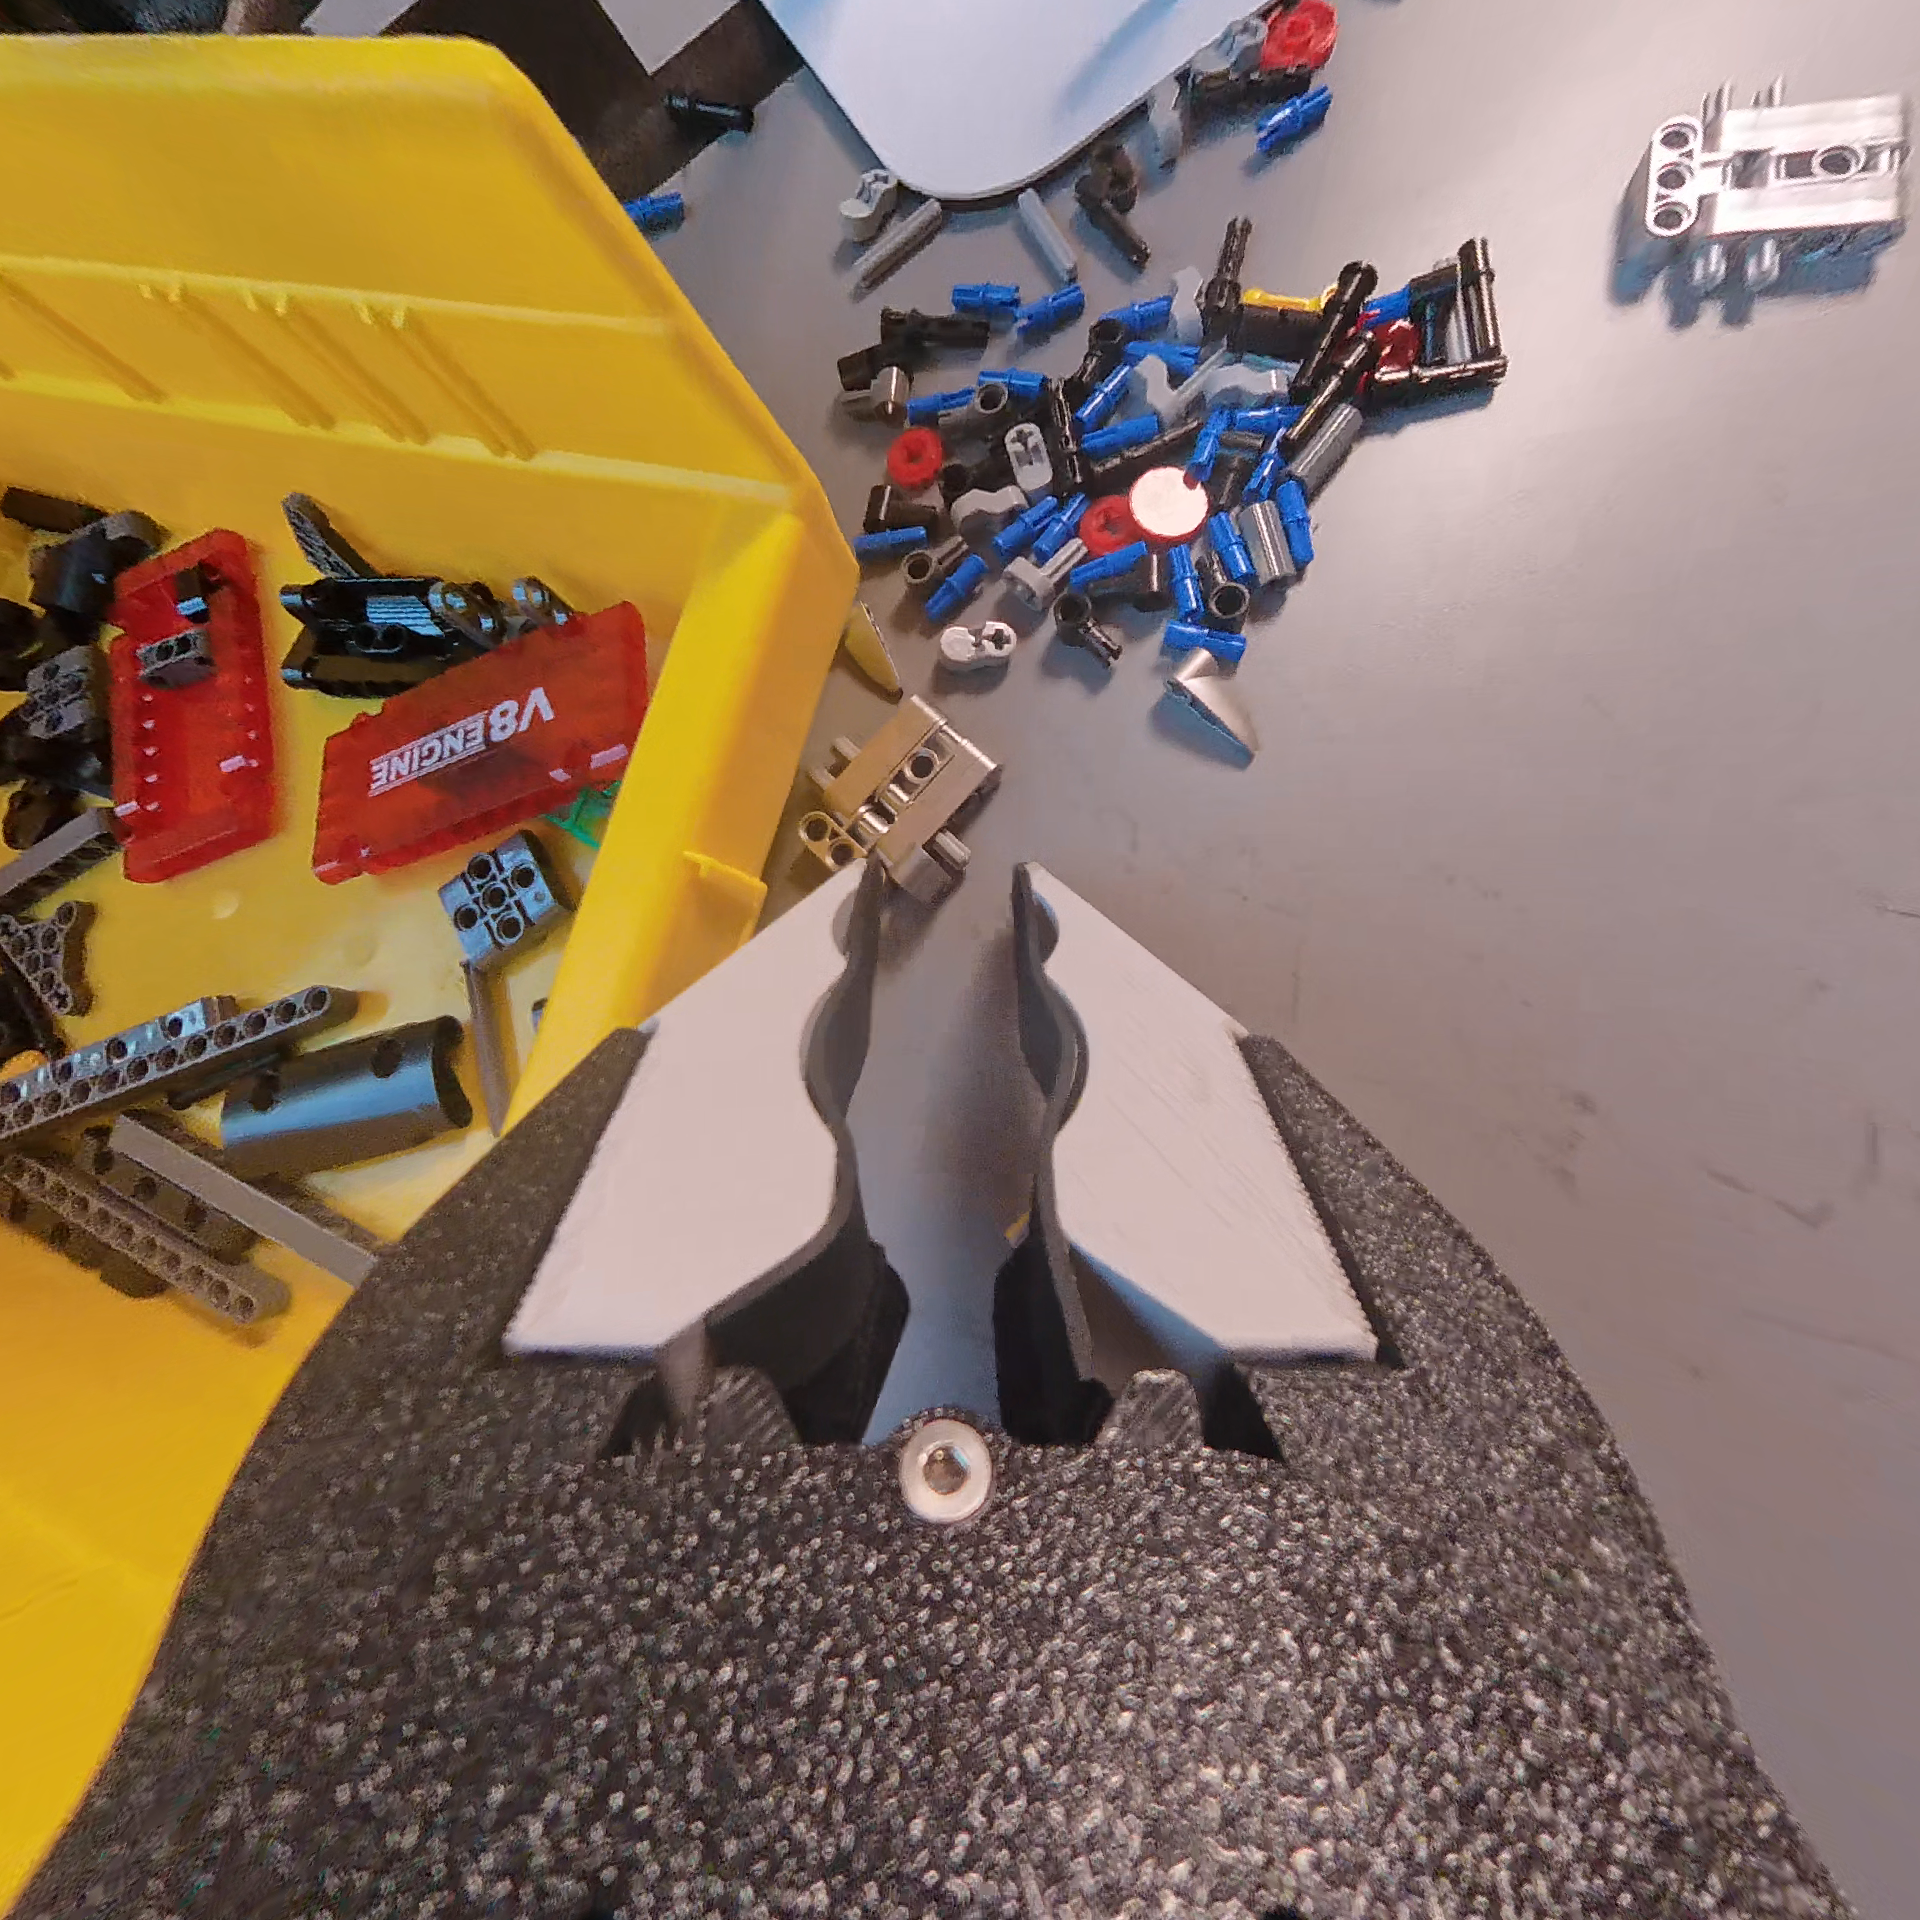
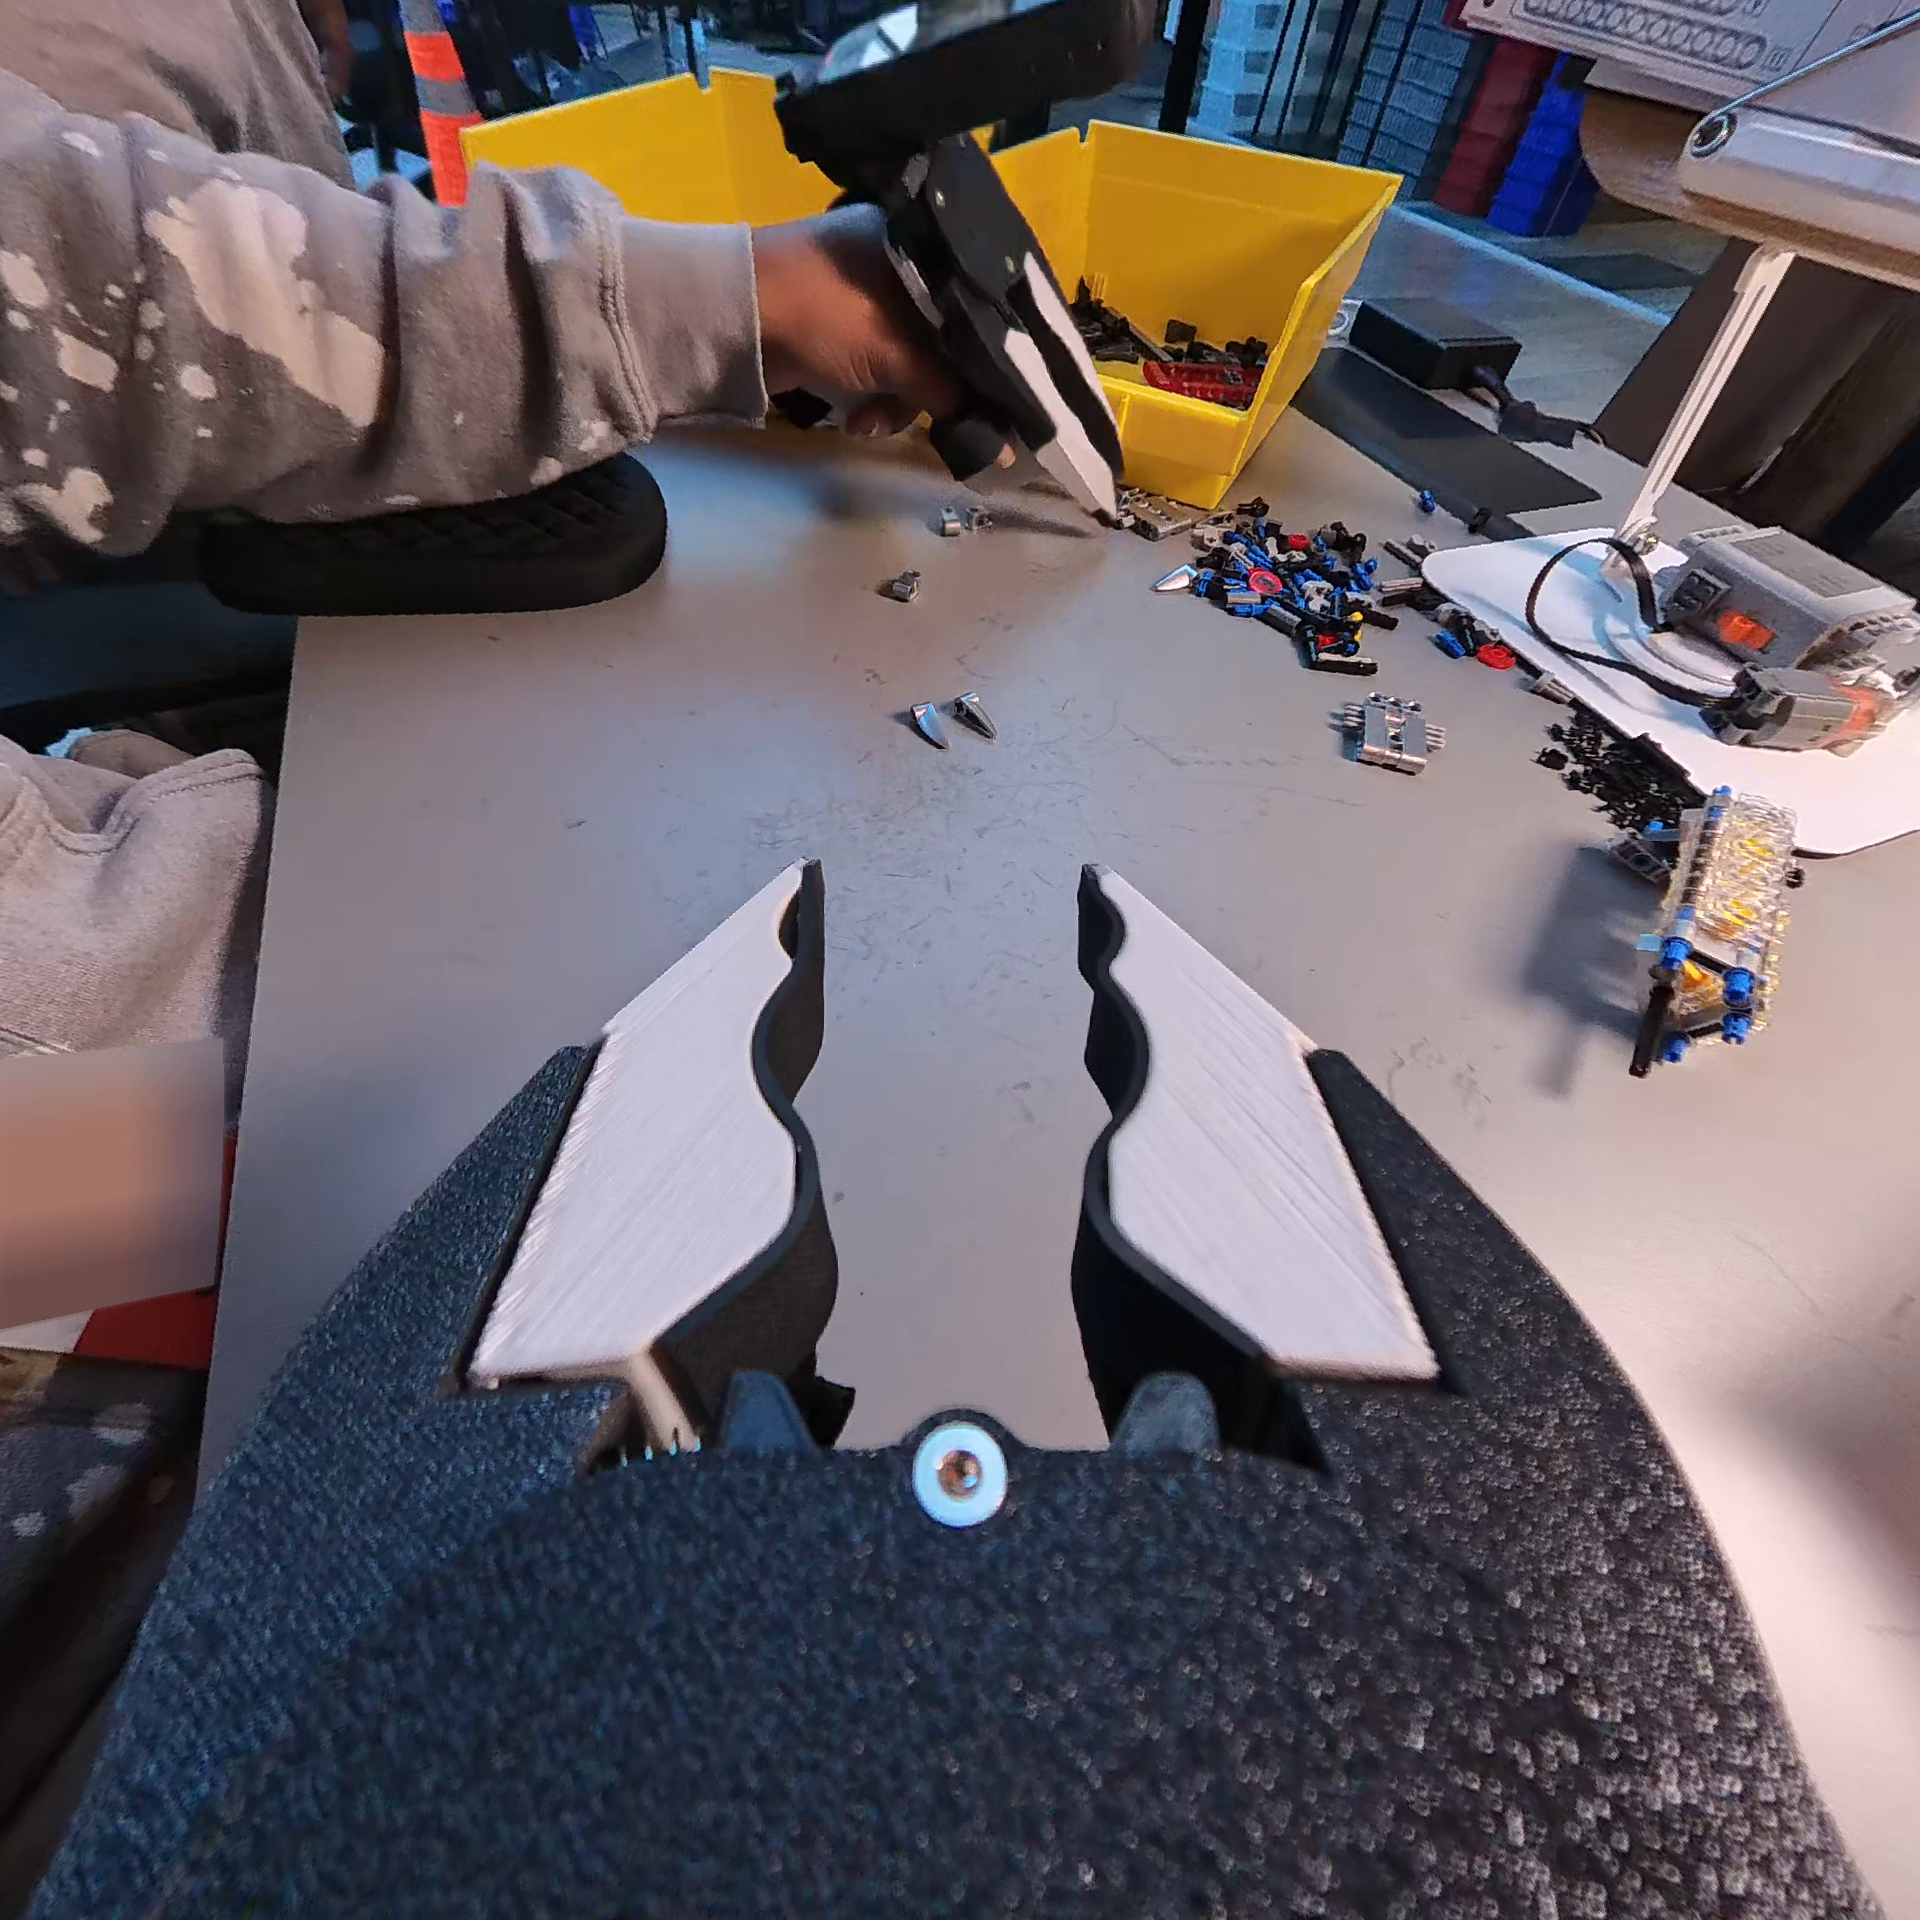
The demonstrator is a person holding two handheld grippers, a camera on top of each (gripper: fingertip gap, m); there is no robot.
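A yellow bin (image 1: 436, 343) of building-toy parts stands on the grey worktop (image 1: 1558, 935), beside a scattered pile of blue pins (image 1: 1143, 457).

The yellow bin (image 1: 416, 343) runs off the left edge of the left wrist view, and the left gripper's (image 1: 940, 883) own body hides its near corner. In the right wrist view the person's sleeve (image 2: 312, 312) is cut off at the left edge, and the hand and gripper body cover part of the bin's front wall. The heap of small blue and black pieces (image 2: 1288, 592) far off there is too small to tell piece from piece, and whether the far gripper's tips touch the grey block (image 1: 899, 795) beside the bin cannot be told.
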